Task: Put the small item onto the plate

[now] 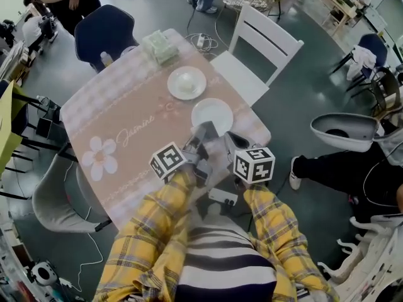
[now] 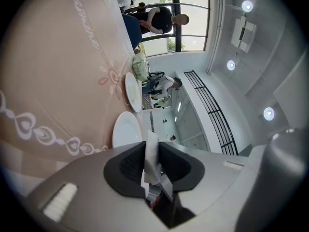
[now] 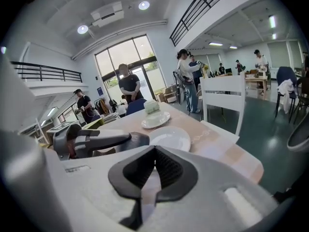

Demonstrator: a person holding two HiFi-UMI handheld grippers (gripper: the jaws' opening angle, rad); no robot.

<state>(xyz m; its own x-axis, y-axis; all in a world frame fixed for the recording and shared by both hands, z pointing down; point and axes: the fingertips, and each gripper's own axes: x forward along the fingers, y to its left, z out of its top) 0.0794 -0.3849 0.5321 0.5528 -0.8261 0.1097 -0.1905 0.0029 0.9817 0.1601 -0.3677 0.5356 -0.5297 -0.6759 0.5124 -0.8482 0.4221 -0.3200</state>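
In the left gripper view a small white packet [image 2: 151,157] stands pinched between the jaws of my left gripper [image 2: 152,149], which is shut on it. An empty white plate [image 1: 212,115] lies near the front right corner of the table, just beyond the left gripper [image 1: 204,133]. The same plate [image 2: 126,129] shows right ahead of the jaws, and it is also visible as the near plate [image 3: 170,138] in the right gripper view. My right gripper [image 1: 234,141] hovers beside the left one, over the table's edge. Its jaws [image 3: 154,151] are shut with nothing between them.
A second plate [image 1: 186,82] with a cup on it sits further back, and a green tissue pack [image 1: 160,46] lies at the far edge. A white chair [image 1: 264,49] stands to the right, a blue chair [image 1: 104,30] behind, a grey chair [image 1: 56,200] left. A person's leg [image 1: 324,167] reaches in at the right.
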